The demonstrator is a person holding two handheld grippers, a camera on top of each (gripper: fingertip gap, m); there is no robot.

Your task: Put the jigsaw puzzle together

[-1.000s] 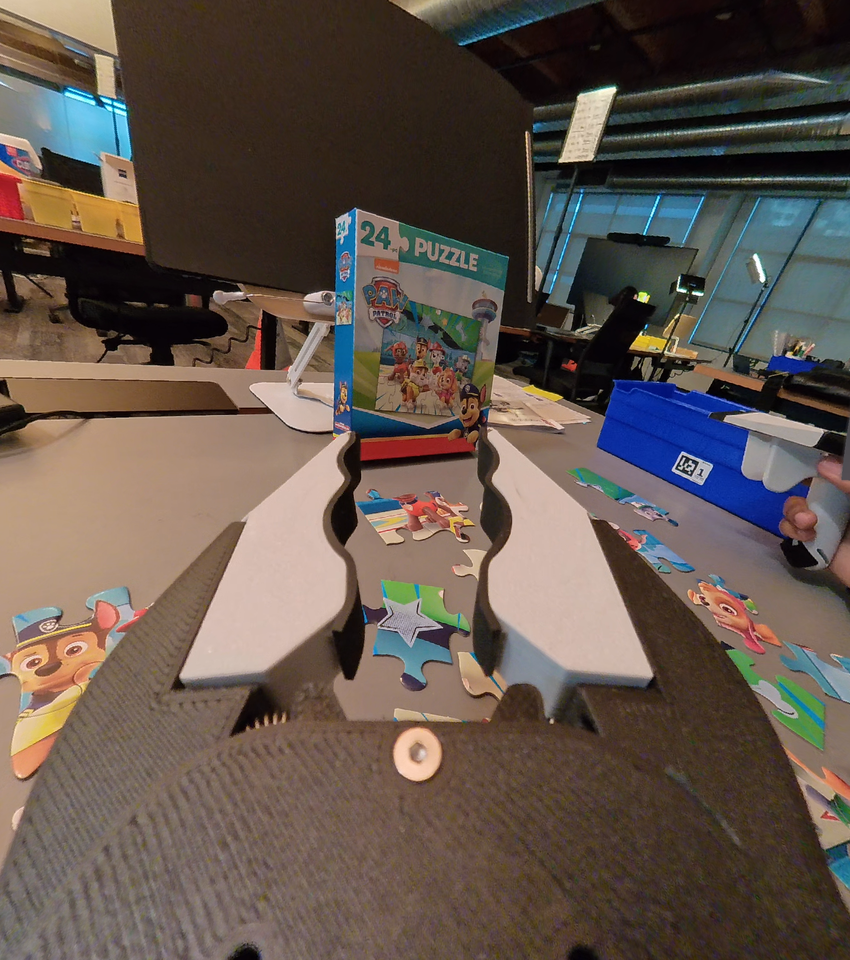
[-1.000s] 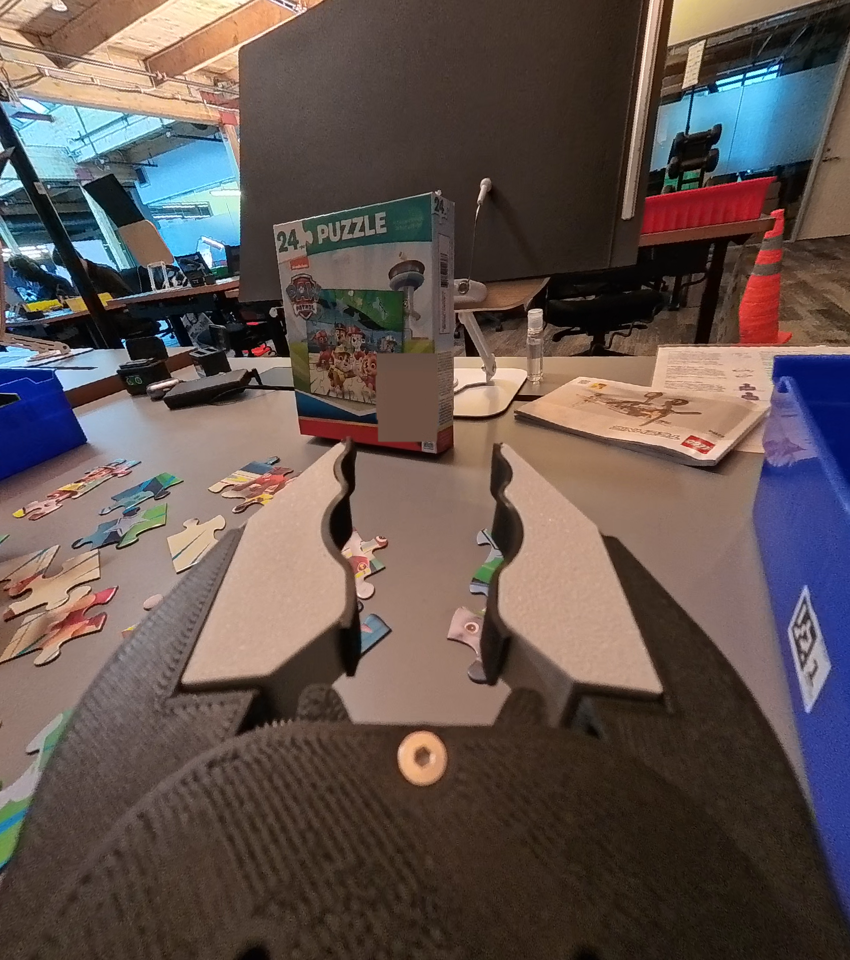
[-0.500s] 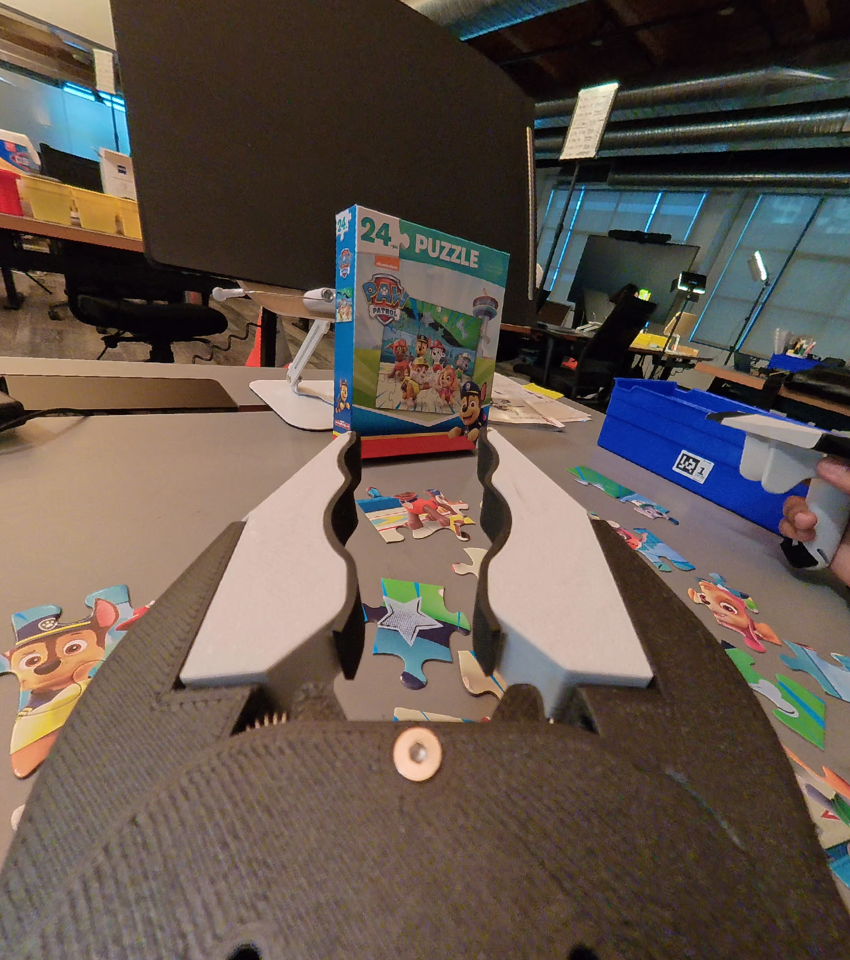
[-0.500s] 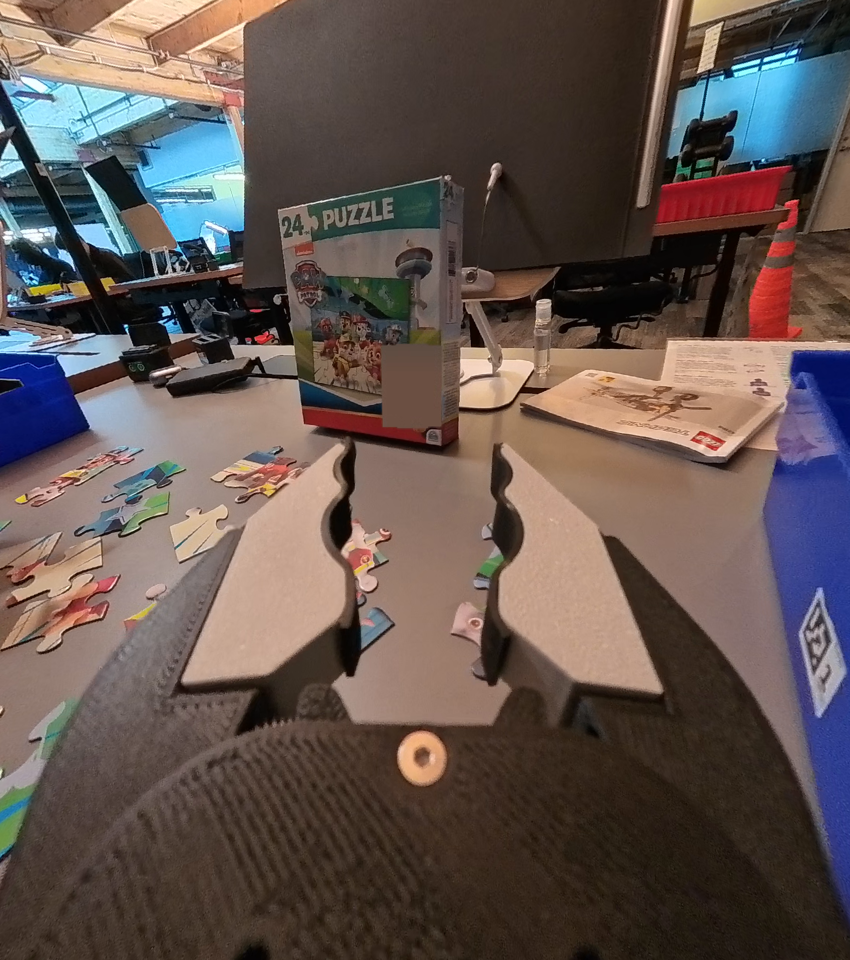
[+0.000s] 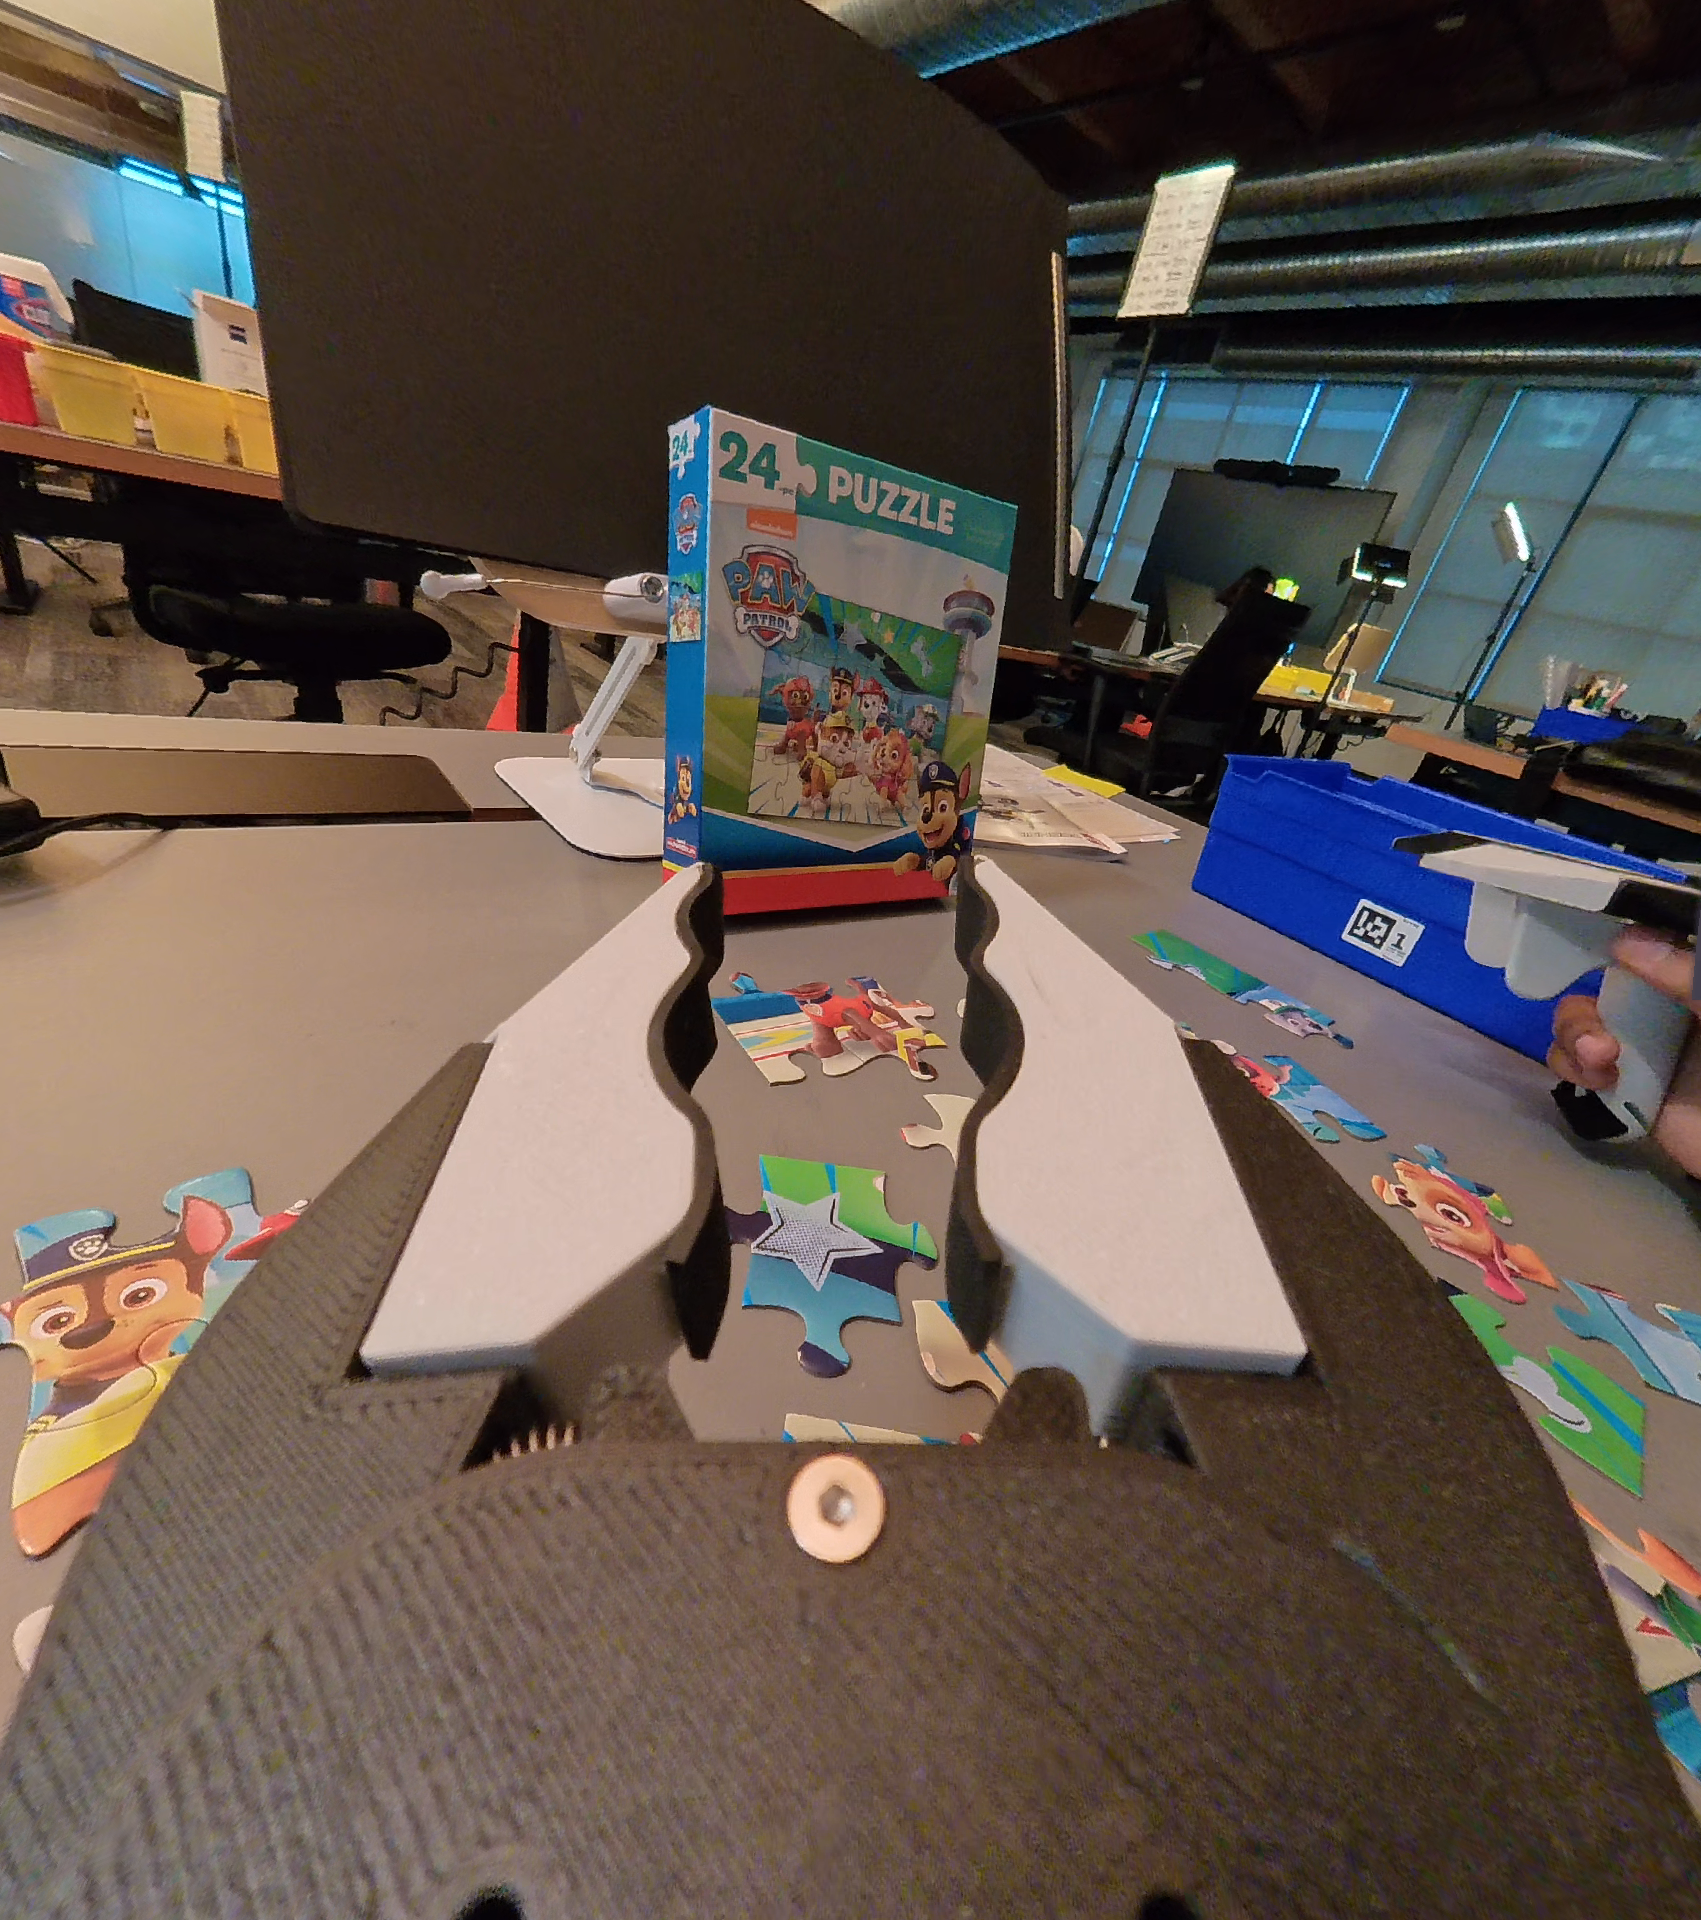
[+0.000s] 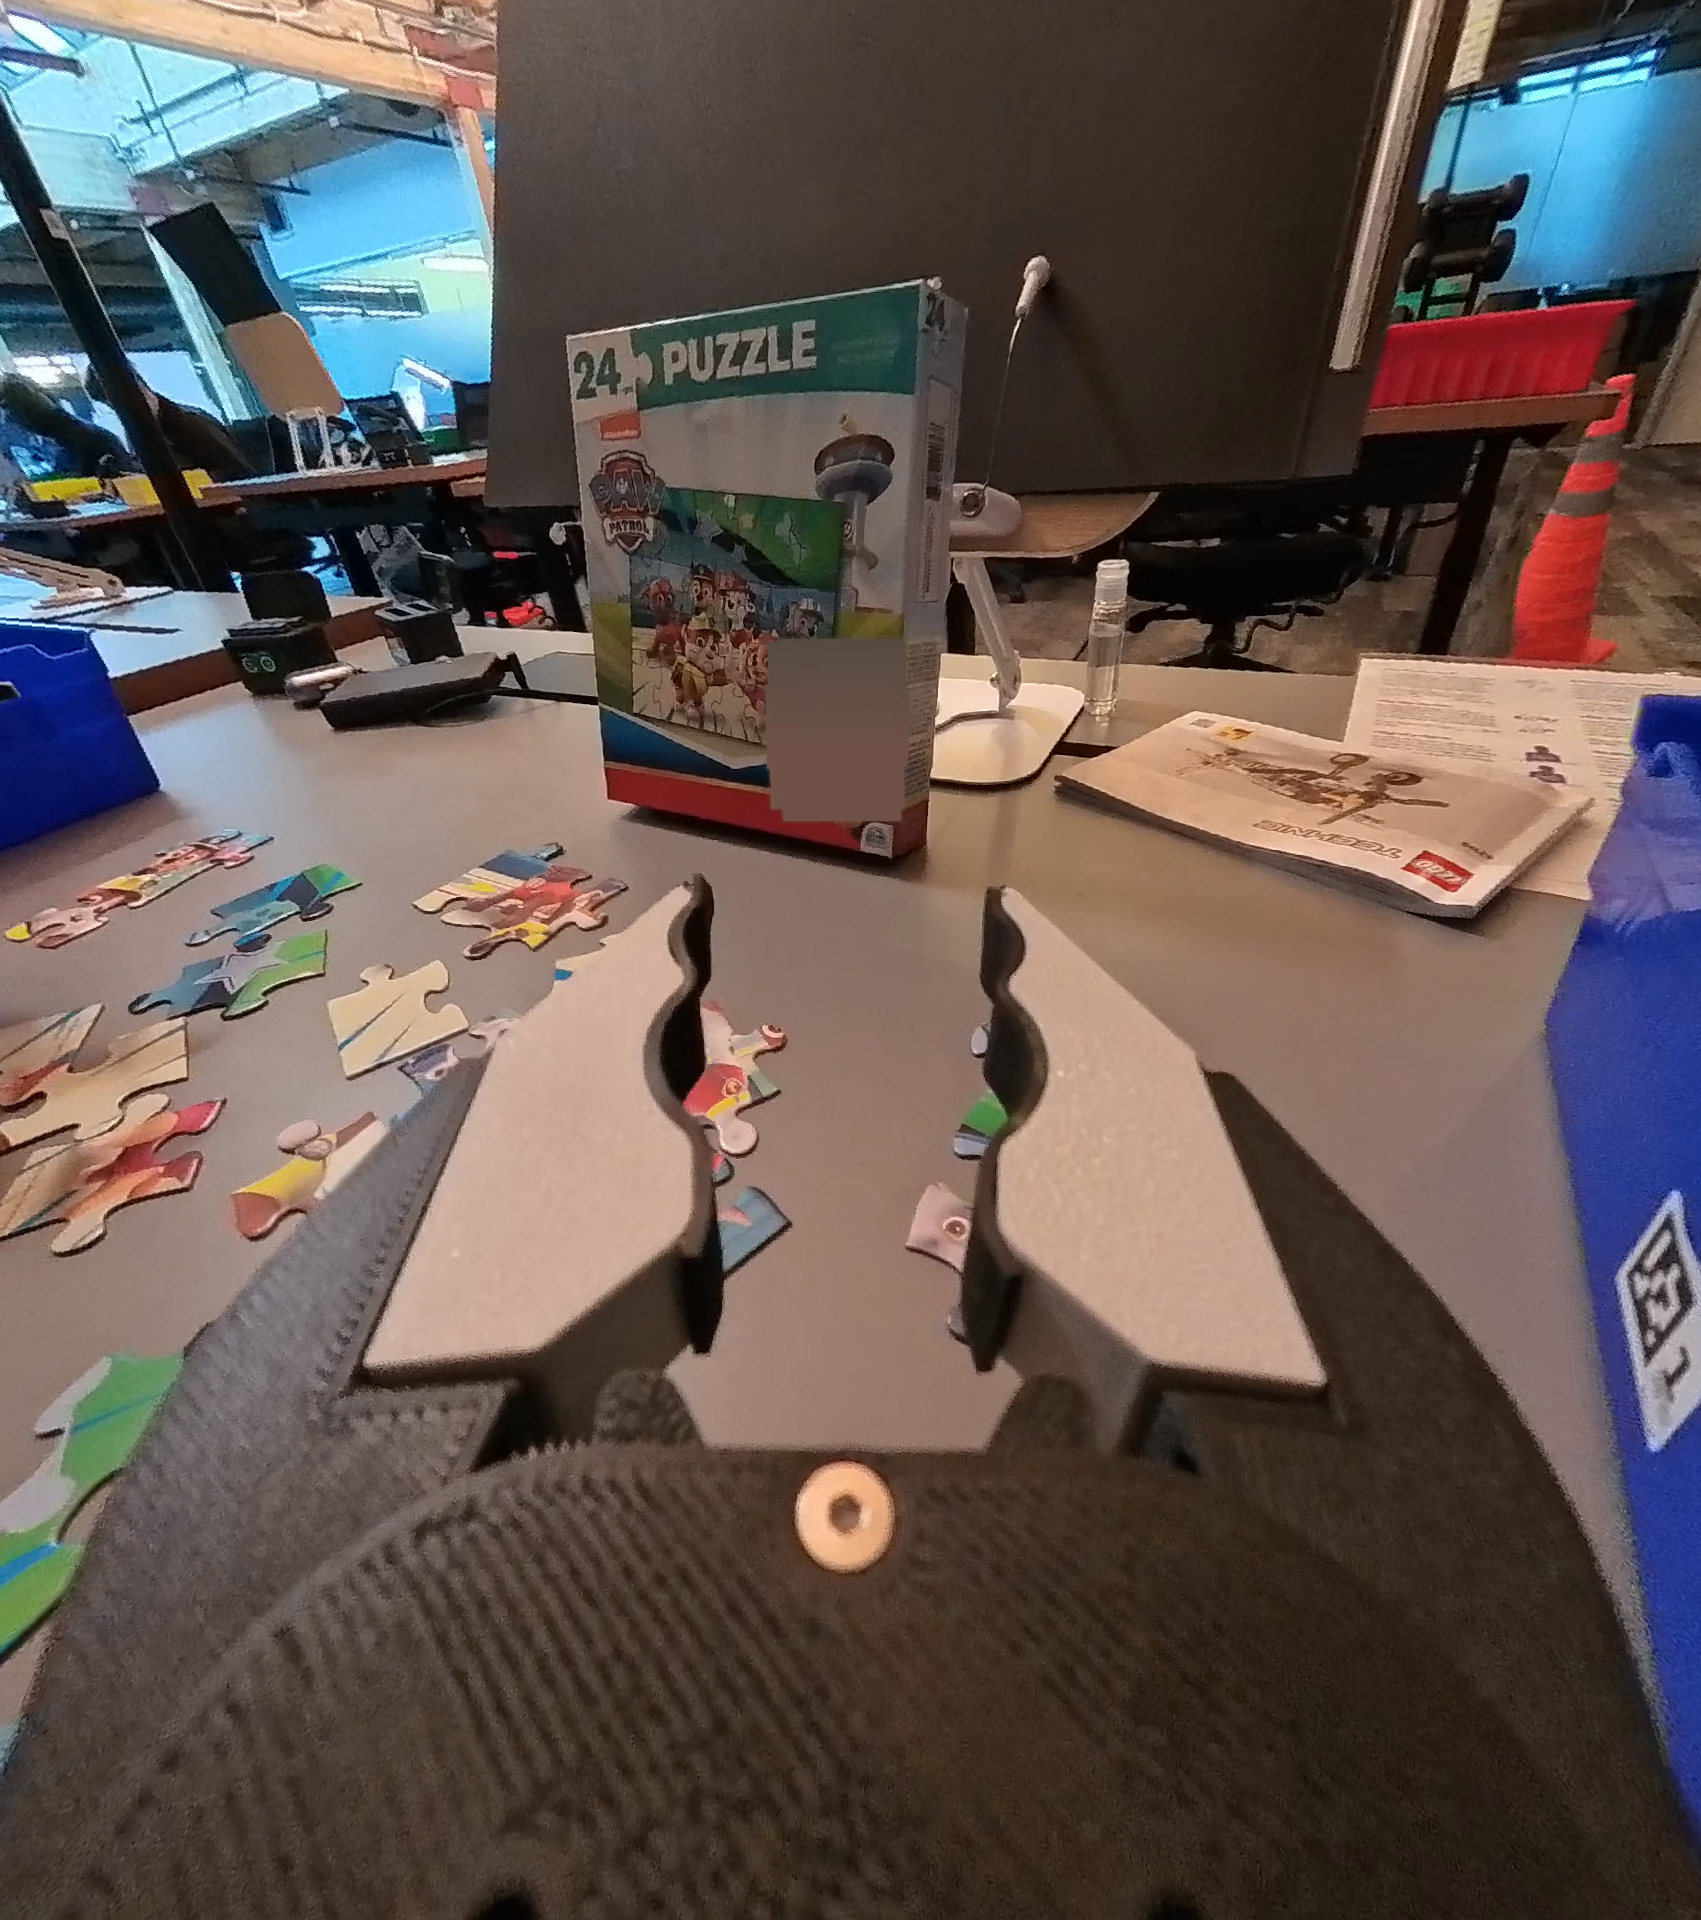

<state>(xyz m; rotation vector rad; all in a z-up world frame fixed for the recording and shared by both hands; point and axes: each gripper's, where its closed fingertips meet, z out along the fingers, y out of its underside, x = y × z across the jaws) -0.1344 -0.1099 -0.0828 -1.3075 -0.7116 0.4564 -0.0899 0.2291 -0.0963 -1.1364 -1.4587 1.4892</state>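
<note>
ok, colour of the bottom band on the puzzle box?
Red, along the puzzle box base; clearest in the left wrist view.

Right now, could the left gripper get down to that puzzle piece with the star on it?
Probably yes. The left gripper is open and holds nothing, and the star piece lies flat on the table right below the gap between its fingers, with nothing on top of it.

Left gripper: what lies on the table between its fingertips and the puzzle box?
In the left wrist view, only bare grey table separates the open left gripper from the puzzle box.
</note>
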